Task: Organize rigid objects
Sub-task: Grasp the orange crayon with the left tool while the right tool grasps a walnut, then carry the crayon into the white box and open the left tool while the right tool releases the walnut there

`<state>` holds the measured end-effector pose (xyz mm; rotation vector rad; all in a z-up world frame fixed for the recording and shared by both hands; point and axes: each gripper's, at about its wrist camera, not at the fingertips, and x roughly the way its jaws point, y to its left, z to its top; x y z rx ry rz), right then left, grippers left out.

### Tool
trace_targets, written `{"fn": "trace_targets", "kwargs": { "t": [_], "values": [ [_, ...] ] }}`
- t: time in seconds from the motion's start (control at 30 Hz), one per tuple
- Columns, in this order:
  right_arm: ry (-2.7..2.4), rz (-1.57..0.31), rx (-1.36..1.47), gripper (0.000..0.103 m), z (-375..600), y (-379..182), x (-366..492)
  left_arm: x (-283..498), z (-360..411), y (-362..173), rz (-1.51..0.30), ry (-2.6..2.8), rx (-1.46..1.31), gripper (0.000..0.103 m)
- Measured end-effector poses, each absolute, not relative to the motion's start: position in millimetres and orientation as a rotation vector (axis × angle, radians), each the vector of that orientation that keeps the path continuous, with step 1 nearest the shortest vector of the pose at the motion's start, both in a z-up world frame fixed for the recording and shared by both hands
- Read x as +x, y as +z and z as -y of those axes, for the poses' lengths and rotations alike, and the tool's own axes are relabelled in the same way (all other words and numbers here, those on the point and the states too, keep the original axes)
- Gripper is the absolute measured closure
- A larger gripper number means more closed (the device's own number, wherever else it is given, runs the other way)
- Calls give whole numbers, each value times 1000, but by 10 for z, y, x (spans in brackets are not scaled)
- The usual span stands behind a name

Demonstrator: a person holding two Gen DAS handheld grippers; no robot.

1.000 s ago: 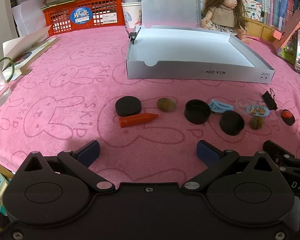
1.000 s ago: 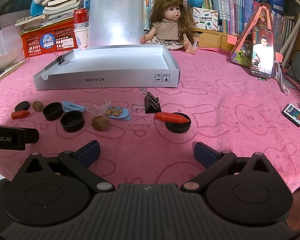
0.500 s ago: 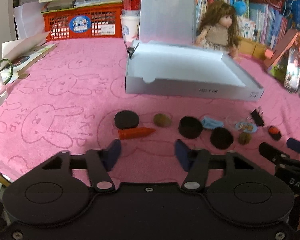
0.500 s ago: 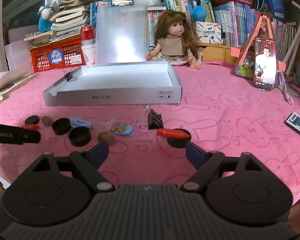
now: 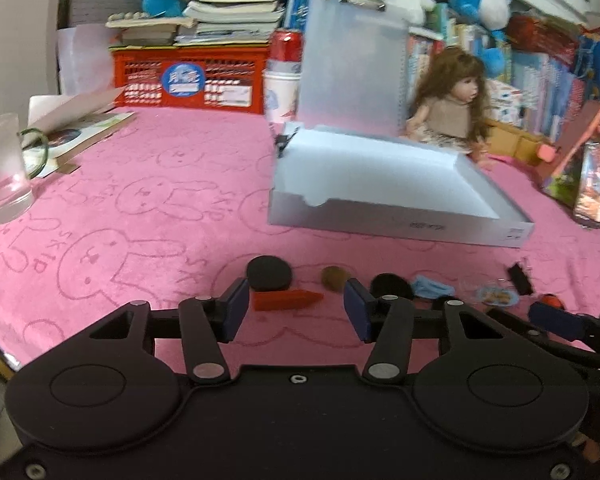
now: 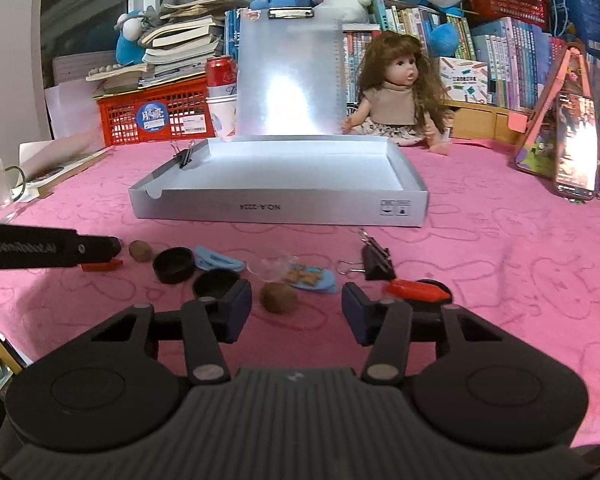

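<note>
A row of small objects lies on the pink cloth in front of an empty white box (image 5: 380, 172) (image 6: 276, 184). In the left wrist view my left gripper (image 5: 294, 312) is open, its blue pads on either side of a red crayon-like piece (image 5: 286, 300), with a black disc (image 5: 269, 273) and a brown nut (image 5: 334, 278) just beyond. In the right wrist view my right gripper (image 6: 296, 312) is open around a second brown nut (image 6: 278, 298). A black cap (image 6: 216, 282) sits by its left pad, another red piece (image 6: 416, 292) on a black disc by its right.
Black cap (image 6: 173, 265), blue clips (image 6: 218, 260), a black binder clip (image 6: 376, 262) and a snack wrapper (image 6: 308, 276) lie in the row. A glass (image 5: 2, 176) stands at the left. A doll (image 6: 396, 96), red basket (image 6: 156, 114) and phone stand (image 6: 568, 140) line the back.
Both grippers have tilted and moved forward towards the row, and both have narrowed. The left now brackets the red piece, the right brackets the nut.
</note>
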<state>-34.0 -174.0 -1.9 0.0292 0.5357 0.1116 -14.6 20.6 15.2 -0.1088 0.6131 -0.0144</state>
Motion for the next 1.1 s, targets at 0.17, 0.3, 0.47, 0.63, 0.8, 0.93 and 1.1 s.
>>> {"fn": "trace_targets", "kwargs": {
  "t": [0.17, 0.3, 0.47, 0.63, 0.8, 0.93, 1.1],
  "values": [
    [96, -524, 20, 58, 1673, -38, -313, -80, -168, 42, -622, 37, -80, 43],
    [85, -524, 7, 71, 1624, -55, -298, -32, -125, -28, -637, 48, -66, 47],
    [90, -525, -9, 76, 1585, -67, -296, -30, -107, -68, -614, 60, -61, 56],
    [89, -520, -5, 77, 1579, -65, -312, -60, -100, -68, -592, 55, -52, 86],
    [83, -512, -1, 77, 1608, -31, -331, -85, -107, -32, -590, 16, -67, 88],
    [77, -513, 0, 77, 1626, -32, -338, -79, -89, -28, -583, 5, -63, 78],
    [78, -517, -3, 77, 1634, -44, -349, 37, -68, -42, -581, -14, -33, 81]
  ]
}}
